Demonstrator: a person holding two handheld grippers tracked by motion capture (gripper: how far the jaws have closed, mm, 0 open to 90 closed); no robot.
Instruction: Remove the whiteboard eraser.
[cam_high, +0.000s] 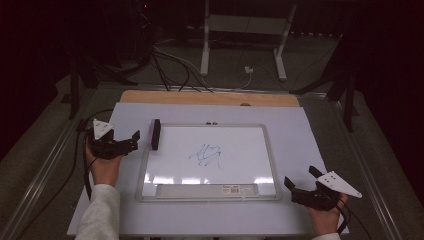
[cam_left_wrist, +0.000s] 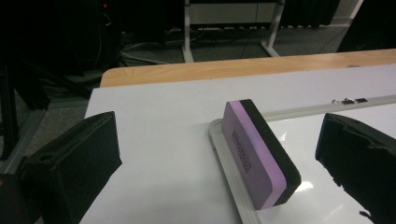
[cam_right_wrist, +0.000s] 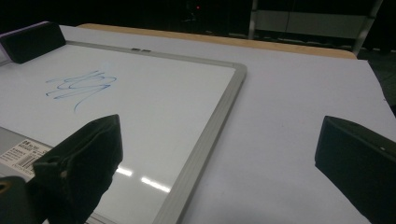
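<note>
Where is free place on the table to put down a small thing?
The white table cover is bare between the whiteboard frame and its right edge, and in the strip above the board. The left side is crowded: eraser and left tongs. The blue scribble marks the board's middle.

Wearing a pale grey sleeve on the left arm, gripping two matte black grippers, left gripper and right gripper, each bearing a grey three-cornered plate and trailing black cable.
</note>
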